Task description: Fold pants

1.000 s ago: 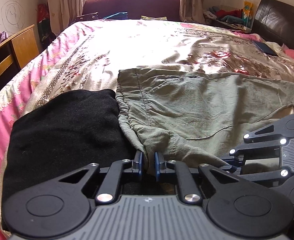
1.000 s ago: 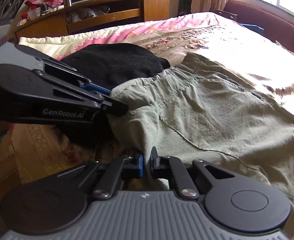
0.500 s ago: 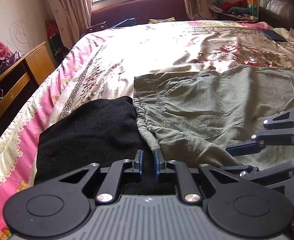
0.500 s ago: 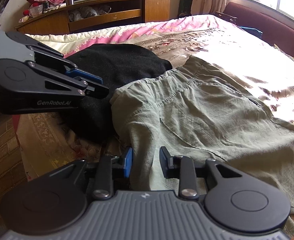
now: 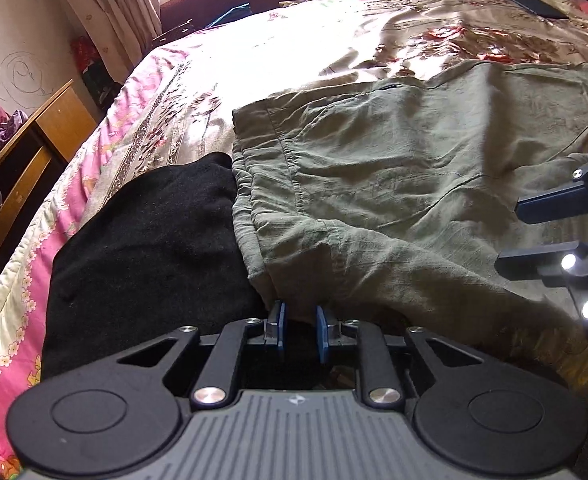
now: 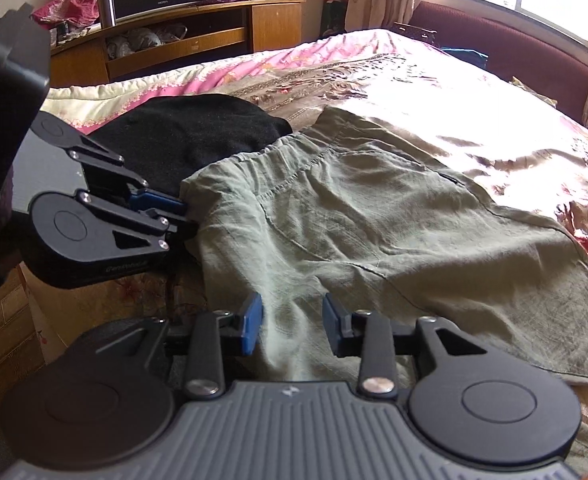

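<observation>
Wrinkled olive-green cotton pants (image 5: 394, 184) flat on floral bed quilt (image 5: 294, 40); left claw (image 5: 300, 330) and right claw (image 6: 292, 326) both opening, hem between, unclamped. Risk: near edge slides off bed
</observation>
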Action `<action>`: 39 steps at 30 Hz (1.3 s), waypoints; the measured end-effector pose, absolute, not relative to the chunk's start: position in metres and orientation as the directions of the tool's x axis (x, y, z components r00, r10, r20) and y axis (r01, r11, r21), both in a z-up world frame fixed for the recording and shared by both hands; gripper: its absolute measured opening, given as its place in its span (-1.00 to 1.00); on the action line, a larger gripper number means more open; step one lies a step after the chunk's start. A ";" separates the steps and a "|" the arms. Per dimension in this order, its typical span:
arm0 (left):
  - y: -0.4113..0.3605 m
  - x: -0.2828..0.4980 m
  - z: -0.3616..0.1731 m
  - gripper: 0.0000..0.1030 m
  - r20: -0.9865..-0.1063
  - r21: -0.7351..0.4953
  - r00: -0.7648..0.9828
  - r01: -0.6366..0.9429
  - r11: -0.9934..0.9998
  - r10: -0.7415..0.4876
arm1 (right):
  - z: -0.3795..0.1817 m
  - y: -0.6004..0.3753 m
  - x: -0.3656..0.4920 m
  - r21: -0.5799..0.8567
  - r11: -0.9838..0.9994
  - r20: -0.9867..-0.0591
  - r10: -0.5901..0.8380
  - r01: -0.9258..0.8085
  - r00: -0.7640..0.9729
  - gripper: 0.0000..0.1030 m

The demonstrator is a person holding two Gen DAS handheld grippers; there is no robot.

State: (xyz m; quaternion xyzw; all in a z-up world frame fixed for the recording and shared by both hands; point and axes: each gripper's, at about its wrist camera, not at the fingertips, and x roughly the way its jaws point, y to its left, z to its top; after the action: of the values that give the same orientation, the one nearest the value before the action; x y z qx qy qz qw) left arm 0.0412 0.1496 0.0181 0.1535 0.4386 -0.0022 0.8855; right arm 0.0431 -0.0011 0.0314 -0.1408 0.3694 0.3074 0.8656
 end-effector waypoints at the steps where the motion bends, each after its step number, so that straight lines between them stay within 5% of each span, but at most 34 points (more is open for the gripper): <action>1: 0.148 0.040 0.021 -0.34 -0.776 0.274 0.616 0.137 0.952 0.135 | 0.031 -0.004 0.043 -0.015 0.778 -0.726 0.423 -0.628 0.542 -0.30; 33: 0.019 0.048 0.045 -0.33 -0.749 0.188 0.652 0.376 0.907 -0.116 | 0.034 -0.115 0.042 -0.016 0.924 -0.701 0.262 -0.383 0.663 -0.27; 39: -0.035 0.054 0.042 -0.33 -0.735 0.120 0.633 0.475 0.872 -0.244 | 0.041 -0.194 0.026 -0.021 0.983 -0.675 0.119 -0.181 0.728 -0.13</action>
State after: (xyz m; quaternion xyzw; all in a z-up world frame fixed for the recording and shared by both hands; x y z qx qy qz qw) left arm 0.0537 -0.0347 0.0419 0.1529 0.3782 -0.2017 0.8905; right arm 0.0260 -0.1945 0.0414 -0.0427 0.3600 0.0808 0.9284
